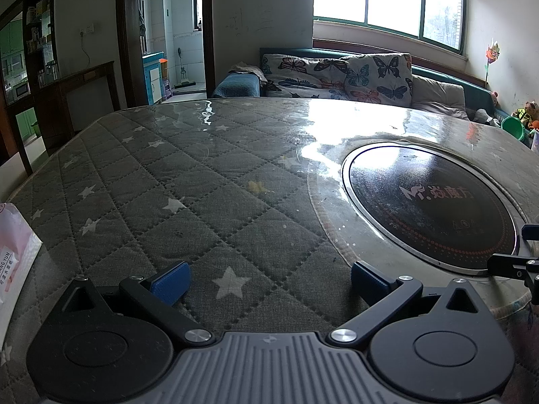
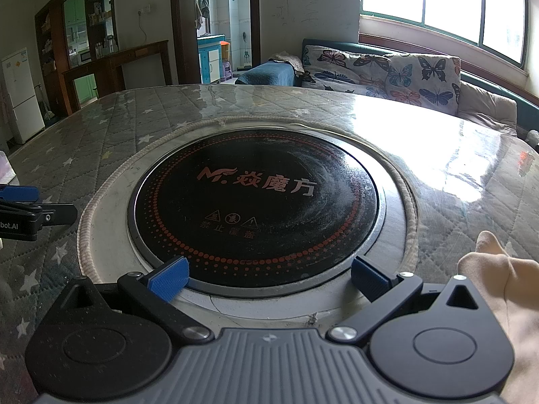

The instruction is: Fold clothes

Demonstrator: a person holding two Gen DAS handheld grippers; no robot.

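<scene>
Both hand-held grippers, left (image 1: 267, 282) and right (image 2: 269, 277), jaws apart, empty, over grey star-quilted surface (image 1: 161, 175). Cream cloth garment (image 2: 498, 279) at right's 3 o'clock. Risk: snagging glossy black round hob (image 2: 256, 198) rim

Hob (image 2: 256, 202) in quilted table (image 1: 188, 181)

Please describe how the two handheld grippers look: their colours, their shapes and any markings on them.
Both look alike. The left gripper and the right gripper each have a grey ribbed body, two round black housings, black link arms with silver pivot screws, and ribbed blue finger pads. In the right wrist view, the left gripper's side shows white lettering ending "bot.AI".
</scene>
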